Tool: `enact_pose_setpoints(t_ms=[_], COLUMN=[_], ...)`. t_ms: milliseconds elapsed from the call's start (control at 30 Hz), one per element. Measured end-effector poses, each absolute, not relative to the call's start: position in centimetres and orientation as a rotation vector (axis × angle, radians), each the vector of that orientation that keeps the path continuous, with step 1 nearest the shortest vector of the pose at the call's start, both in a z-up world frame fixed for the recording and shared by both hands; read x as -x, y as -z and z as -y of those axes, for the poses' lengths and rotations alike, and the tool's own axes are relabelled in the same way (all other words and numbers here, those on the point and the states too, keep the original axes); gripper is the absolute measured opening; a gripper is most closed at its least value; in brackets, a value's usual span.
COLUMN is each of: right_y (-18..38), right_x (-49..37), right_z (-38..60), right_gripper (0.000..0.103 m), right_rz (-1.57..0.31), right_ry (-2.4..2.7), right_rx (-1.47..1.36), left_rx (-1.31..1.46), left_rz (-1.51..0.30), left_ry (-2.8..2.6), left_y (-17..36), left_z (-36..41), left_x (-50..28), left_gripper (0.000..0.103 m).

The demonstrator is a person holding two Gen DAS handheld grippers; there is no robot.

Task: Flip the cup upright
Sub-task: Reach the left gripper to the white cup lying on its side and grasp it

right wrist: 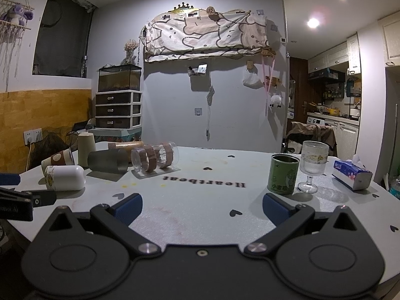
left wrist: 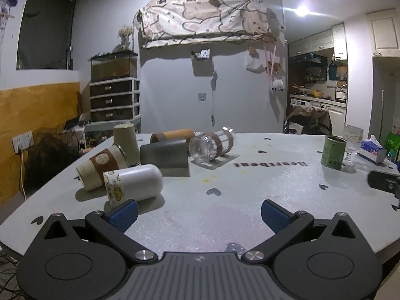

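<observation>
Several cups lie on their sides at the table's left: a white cup (left wrist: 135, 185) nearest, a beige cup with a brown sleeve (left wrist: 102, 167), a dark grey cup (left wrist: 163, 155), a brown cup (left wrist: 172, 135) and a clear glass cup (left wrist: 212, 146). A beige cup (left wrist: 126, 141) stands mouth down behind them. My left gripper (left wrist: 198, 215) is open and empty, its left pad close to the white cup (right wrist: 66, 178). My right gripper (right wrist: 202, 208) is open and empty over the table's middle. The clear cup (right wrist: 155, 158) lies left of it.
A green tin (right wrist: 283, 173), a stemmed glass (right wrist: 312, 165) and a tissue box (right wrist: 351, 173) stand at the right of the grey table (right wrist: 200, 190). Drawers with a tank (right wrist: 118, 100) stand behind the table's left.
</observation>
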State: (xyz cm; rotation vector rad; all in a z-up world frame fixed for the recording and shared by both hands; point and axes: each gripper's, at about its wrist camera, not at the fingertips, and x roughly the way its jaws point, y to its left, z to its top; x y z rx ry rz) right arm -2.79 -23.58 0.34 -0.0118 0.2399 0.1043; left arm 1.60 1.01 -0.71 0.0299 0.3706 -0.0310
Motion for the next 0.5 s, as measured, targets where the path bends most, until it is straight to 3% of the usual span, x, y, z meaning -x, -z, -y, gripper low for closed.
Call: enact_pose_setpoints(t_ms=[333, 500], right_y=[-0.1, 0.1], right_x=[2.6, 2.4], right_z=[23.7, 23.4], right_gripper=[0.103, 0.103], right_rz=[-0.251, -0.258], right_ry=[-0.119, -0.132], right_rx=[-0.01, -0.011], left_rx=[0.028, -0.084], left_rz=[-0.364, -0.304], left_ry=[-0.032, -0.046], left_y=[-1.1, -3.5], left_z=[-6.9, -8.1], left_x=[-5.4, -8.9], left_gripper=[0.103, 0.103])
